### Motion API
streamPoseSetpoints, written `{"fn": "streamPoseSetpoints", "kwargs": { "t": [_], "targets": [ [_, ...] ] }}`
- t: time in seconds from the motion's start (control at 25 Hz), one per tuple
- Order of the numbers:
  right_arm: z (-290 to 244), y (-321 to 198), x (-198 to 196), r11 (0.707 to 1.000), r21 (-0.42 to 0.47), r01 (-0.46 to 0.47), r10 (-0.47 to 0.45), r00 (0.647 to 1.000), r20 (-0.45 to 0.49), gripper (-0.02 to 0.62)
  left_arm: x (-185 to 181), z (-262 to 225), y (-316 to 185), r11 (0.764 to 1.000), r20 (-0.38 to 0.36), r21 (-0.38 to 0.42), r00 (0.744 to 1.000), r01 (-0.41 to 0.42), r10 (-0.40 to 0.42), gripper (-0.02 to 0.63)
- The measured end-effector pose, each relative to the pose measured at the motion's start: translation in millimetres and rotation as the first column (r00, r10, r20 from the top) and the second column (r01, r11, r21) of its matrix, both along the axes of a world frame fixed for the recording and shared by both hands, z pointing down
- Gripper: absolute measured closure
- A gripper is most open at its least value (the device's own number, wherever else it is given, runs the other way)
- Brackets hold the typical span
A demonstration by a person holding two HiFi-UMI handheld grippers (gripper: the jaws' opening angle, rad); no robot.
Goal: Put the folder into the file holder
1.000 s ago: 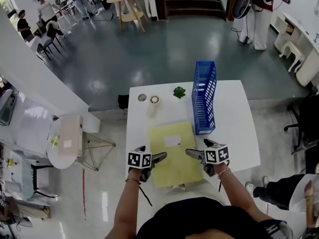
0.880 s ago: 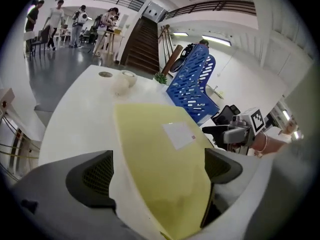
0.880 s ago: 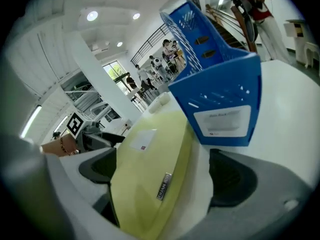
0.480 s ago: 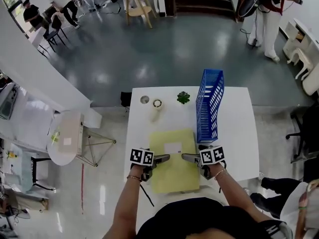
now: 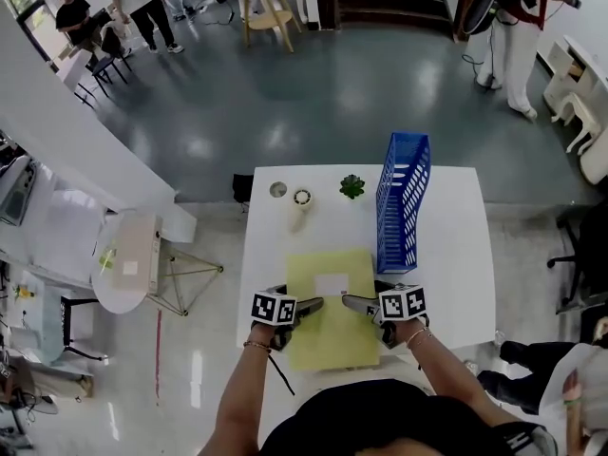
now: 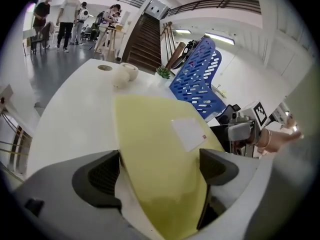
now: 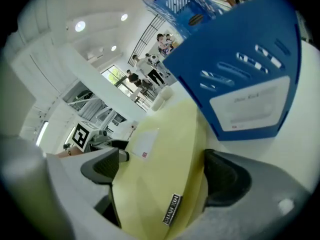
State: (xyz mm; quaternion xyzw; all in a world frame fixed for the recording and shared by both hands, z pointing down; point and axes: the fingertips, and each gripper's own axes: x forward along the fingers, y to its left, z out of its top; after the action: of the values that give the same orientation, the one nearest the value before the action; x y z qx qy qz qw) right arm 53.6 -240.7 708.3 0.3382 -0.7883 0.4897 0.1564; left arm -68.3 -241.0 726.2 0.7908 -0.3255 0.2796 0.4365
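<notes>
Your left tongs (image 5: pixel 307 304) and right tongs (image 5: pixel 352 303) had slid over opposite edges of the yellow folder (image 5: pixel 331 323) and had just begun closing, jaws wide and pressing nothing. It lay flat on the desk (image 5: pixel 456 255) beside the blue file holder (image 5: pixel 401 202), so a grip looked imminent.

Near end of my folder (image 6: pixel 160 184) is cut off in the left gripper view — print on its label (image 6: pixel 189 133) too small to read

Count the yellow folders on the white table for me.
1. The yellow rectangular folder lies flat at the near edge of the white table, beside the upright blue plastic file holder. The holder looks empty, but its inside isn't fully visible.
</notes>
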Motion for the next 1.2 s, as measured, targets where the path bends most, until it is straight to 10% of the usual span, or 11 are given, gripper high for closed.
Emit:
{"fn": "streamPoseSetpoints", "kwargs": {
  "t": [0.36,0.68,0.92,1.2],
  "targets": [
    [-73,-14,-5,0.962,0.262,-0.082,0.056,0.993,0.107,0.066,-13,-51,-11,0.981,-0.002,0.179,0.997,0.072,-0.072,0.114],
    [-159,-24,-12,0.825,0.559,-0.08,0.027,0.994,0.103,0.083,-18,-124,-30,0.904,-0.051,0.416,0.995,0.098,-0.085,0.114],
    [-198,-31,-3,0.708,0.698,-0.11,0.027,0.991,0.128,0.237,-24,-166,-47,0.794,-0.079,0.602,0.995,0.091,-0.054,0.114],
    [-209,-3,-11,0.592,0.806,-0.01,-0.018,1.0,0.025,0.357,-35,-207,-39,0.612,-0.2,0.772,0.98,0.174,-0.027,0.114]
  ]
}}
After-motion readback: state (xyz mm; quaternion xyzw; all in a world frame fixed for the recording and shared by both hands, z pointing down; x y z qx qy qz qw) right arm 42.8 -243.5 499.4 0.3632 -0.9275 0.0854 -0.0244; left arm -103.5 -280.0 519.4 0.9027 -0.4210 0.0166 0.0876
